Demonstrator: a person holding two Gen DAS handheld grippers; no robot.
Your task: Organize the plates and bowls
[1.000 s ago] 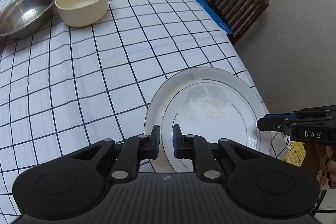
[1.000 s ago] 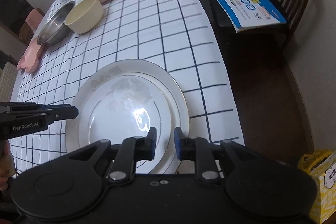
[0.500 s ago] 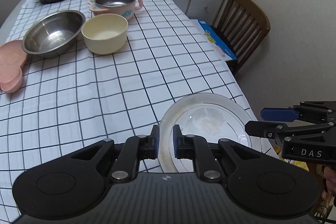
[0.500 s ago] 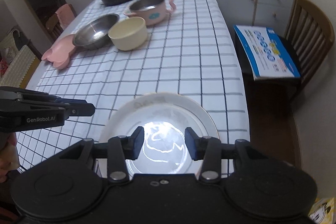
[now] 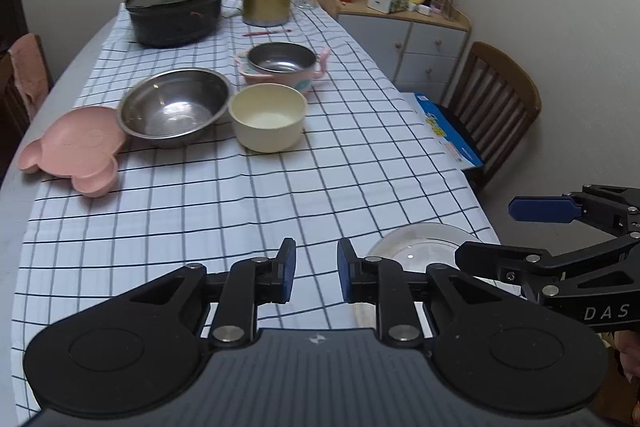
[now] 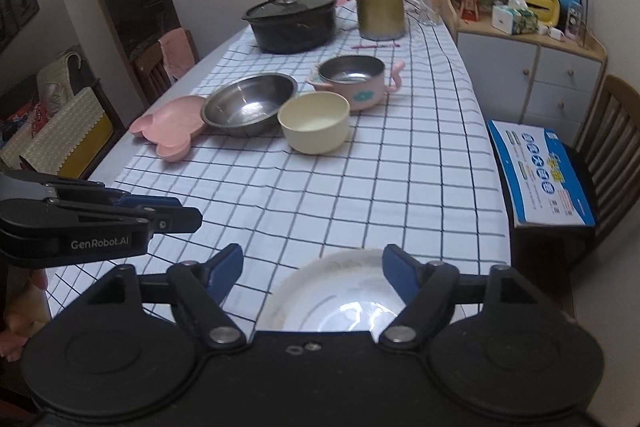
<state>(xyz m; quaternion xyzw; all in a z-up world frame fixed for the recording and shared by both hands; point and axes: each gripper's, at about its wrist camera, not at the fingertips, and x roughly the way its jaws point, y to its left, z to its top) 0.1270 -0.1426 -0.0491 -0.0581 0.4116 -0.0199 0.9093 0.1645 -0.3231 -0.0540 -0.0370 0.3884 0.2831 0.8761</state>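
1. Two tools are seen above the near edge of the checked-cloth worktop (image 6: 400, 163); the left tool (image 5: 312, 273) has just been opening, its jaws slightly apart with nothing between them.
2. The right tool (image 6: 312, 273) has just been opening and stands wide, gripping nothing.
3. The white round porcelain plate (image 6: 340, 291) lies flat just below and ahead of the right tool.
4. Well ahead, a cream round bowl (image 6: 314, 121), a steel bowl (image 6: 250, 103) and a pink bear-shaped plate (image 6: 168, 125) are grouped.
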